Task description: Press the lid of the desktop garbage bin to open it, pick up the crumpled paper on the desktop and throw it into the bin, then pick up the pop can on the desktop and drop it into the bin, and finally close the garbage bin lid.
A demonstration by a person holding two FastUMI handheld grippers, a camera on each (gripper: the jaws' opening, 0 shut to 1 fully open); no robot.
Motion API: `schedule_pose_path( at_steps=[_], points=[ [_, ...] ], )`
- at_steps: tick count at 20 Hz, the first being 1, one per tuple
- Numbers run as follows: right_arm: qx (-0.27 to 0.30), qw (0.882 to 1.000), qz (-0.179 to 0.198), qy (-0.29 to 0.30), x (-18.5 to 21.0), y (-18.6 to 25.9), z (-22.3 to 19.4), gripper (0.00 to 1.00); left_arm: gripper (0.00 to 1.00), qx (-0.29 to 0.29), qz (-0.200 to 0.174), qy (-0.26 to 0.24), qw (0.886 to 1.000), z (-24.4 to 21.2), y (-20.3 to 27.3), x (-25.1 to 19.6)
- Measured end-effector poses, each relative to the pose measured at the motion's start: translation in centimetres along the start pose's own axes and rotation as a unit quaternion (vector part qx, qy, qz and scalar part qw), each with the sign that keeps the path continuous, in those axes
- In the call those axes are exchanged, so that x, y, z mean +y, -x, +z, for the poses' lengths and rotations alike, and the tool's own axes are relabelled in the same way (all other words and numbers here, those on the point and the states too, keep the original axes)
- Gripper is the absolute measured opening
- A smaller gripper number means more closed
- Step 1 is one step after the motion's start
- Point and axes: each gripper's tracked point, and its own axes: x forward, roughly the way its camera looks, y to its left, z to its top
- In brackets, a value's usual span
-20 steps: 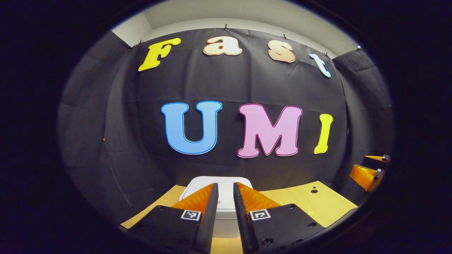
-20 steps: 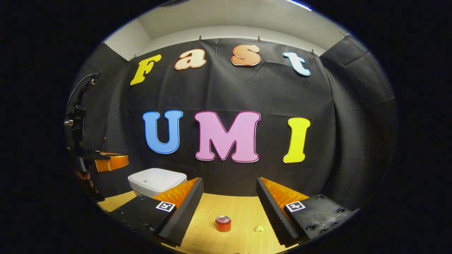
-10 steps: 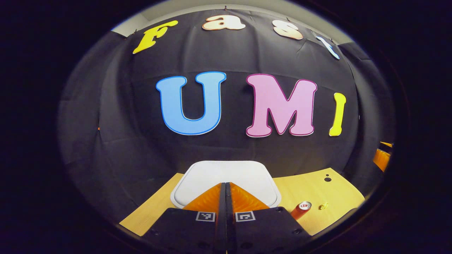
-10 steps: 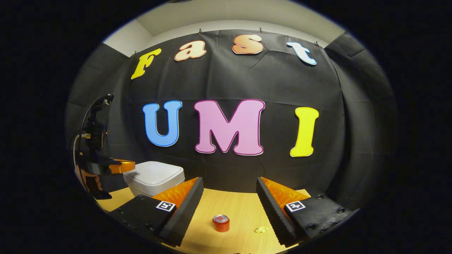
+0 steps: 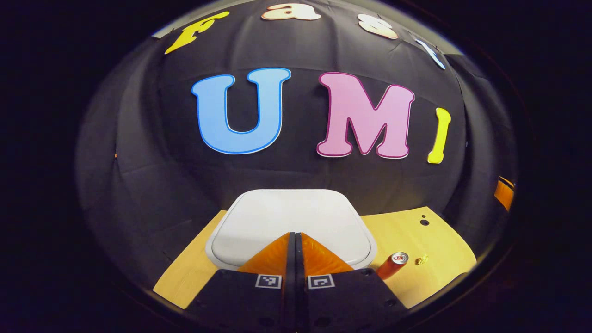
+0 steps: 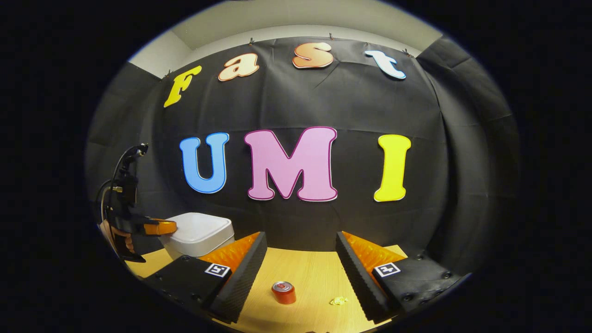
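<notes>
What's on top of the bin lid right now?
The left gripper, fingers closed together, sits over the near edge of the white lid. Contact is hidden beneath the fingers. The rest of the lid is bare.

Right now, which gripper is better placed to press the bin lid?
Left. The left gripper, fingers together, is right over the lid; the right gripper is open by the can.

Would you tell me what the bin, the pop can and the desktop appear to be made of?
Bin: probably plastic, smooth matte white lid with rounded corners. Pop can: likely painted metal, red wall, shiny silvery top. Desktop: pale wood or wood-look laminate, with faint grain lines.
</notes>
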Motion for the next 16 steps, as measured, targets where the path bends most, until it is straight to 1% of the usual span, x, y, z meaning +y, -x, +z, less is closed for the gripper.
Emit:
schedule_pose_path(
  at_steps=[1,3,5,6,8,9,11,14,16],
  points=[
    [-0.001,1.000,-0.003,0.004,-0.1,0.3,0.0,0.96,0.07,-0.013,-0.002,-0.015,1.000,0.0,0.1,0.1],
    [-0.004,1.000,-0.016,0.013,-0.3,0.9,0.1,0.97,0.07,-0.021,0.002,-0.048,0.999,0.1,-0.1,0.0],
    [-0.005,0.999,-0.032,0.010,-0.5,1.9,0.7,0.97,0.06,-0.026,0.011,-0.065,0.997,0.8,0.1,-0.1],
    [-0.010,0.999,-0.038,0.007,-0.6,2.5,1.3,0.97,0.06,-0.031,0.007,-0.072,0.997,1.5,0.1,-0.4],
    [-0.021,0.998,-0.049,0.013,-0.6,3.6,2.5,0.96,0.06,-0.040,0.000,-0.063,0.997,2.8,1.0,-1.4],
    [-0.025,0.998,-0.054,0.021,-0.7,4.2,3.0,0.96,0.06,-0.059,-0.004,-0.055,0.997,4.0,1.6,-1.7],
    [-0.038,0.996,-0.069,0.036,-0.8,5.5,4.3,0.97,0.06,-0.096,-0.008,-0.037,0.995,7.7,3.6,-2.5],
    [-0.041,0.996,-0.076,0.015,0.3,7.0,5.5,0.96,0.06,-0.128,-0.034,-0.003,0.991,11.1,7.2,-4.2],
    [-0.050,0.995,-0.083,0.016,0.6,8.0,6.6,0.96,0.06,-0.145,-0.043,0.010,0.988,12.0,9.9,-5.0]
  ],
)
